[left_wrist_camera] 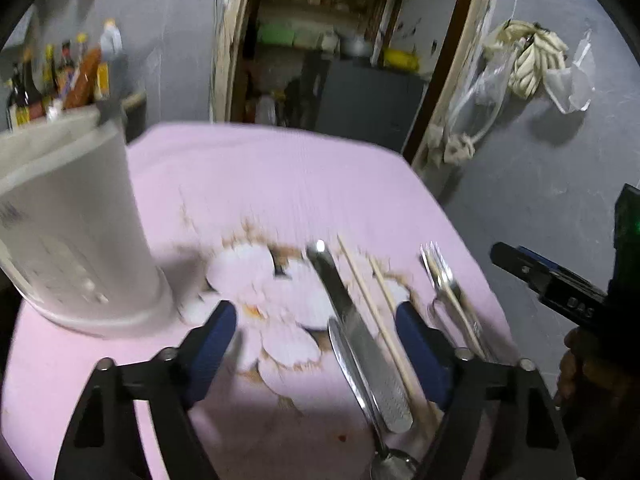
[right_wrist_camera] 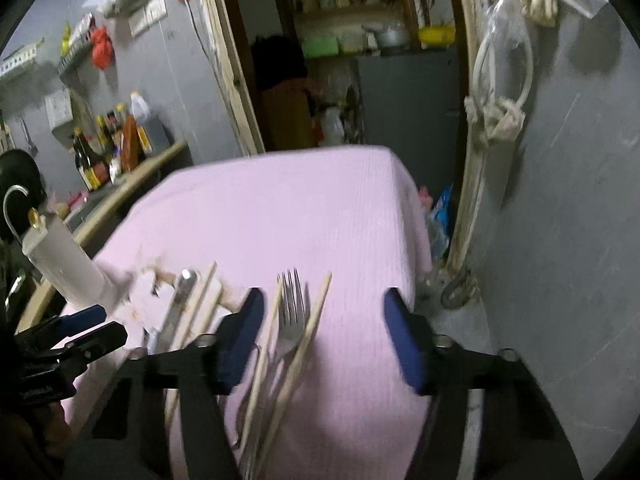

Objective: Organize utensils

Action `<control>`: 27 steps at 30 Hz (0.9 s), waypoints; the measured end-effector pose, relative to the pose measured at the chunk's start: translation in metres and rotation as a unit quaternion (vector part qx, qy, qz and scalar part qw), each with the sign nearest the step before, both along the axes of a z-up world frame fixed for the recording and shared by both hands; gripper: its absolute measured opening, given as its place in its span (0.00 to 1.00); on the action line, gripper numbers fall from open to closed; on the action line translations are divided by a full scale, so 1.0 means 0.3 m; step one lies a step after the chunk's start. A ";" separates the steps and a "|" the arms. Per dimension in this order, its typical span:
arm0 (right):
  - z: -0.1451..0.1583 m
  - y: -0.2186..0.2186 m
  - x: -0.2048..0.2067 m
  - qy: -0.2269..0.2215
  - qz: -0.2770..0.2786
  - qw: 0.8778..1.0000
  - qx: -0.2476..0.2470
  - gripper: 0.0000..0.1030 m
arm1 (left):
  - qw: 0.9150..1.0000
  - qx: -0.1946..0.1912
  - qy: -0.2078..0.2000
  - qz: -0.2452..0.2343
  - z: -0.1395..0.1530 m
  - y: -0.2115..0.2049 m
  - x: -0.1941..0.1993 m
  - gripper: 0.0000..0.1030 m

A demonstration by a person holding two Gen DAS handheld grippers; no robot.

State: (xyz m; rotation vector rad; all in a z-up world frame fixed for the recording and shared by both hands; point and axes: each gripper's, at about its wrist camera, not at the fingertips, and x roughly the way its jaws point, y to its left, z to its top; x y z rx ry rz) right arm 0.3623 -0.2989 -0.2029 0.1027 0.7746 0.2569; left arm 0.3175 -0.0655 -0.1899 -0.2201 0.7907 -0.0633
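Utensils lie in a row on the pink tablecloth (left_wrist_camera: 260, 184): a flat steel knife (left_wrist_camera: 352, 320), a spoon (left_wrist_camera: 360, 384), two wooden chopsticks (left_wrist_camera: 372, 304) and a fork (left_wrist_camera: 440, 276). A white plastic cup (left_wrist_camera: 76, 240) stands at the left. My left gripper (left_wrist_camera: 316, 320) is open and empty above the knife and spoon. My right gripper (right_wrist_camera: 324, 320) is open and empty above the fork (right_wrist_camera: 292, 312), which lies between two more chopsticks (right_wrist_camera: 308, 328). The knife (right_wrist_camera: 178, 304) and the cup (right_wrist_camera: 68, 260) show at the left of the right wrist view.
A counter with sauce bottles (right_wrist_camera: 108, 148) runs along the left wall. A doorway (right_wrist_camera: 352, 80) to a storage room opens beyond the table. The grey wall (right_wrist_camera: 560, 200) and floor lie past the table's right edge. The other gripper (left_wrist_camera: 552, 284) shows at the right of the left wrist view.
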 end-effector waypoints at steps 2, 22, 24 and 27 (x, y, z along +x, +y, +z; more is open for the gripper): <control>-0.023 0.007 0.009 0.011 0.002 1.000 0.000 0.38 | 1.000 -0.011 0.019 -0.004 -0.027 0.000 0.012 0.64; -0.101 0.060 0.038 0.085 0.037 0.996 0.019 0.18 | 0.994 -0.050 0.072 -0.062 -0.080 -0.033 0.065 0.17; -0.104 0.061 0.044 0.094 0.033 0.995 0.031 0.14 | 0.993 -0.064 0.078 -0.065 -0.082 -0.021 0.075 0.17; -0.116 0.048 0.049 0.109 0.023 0.992 0.059 0.11 | 0.991 -0.073 0.083 -0.071 -0.084 -0.012 0.083 0.17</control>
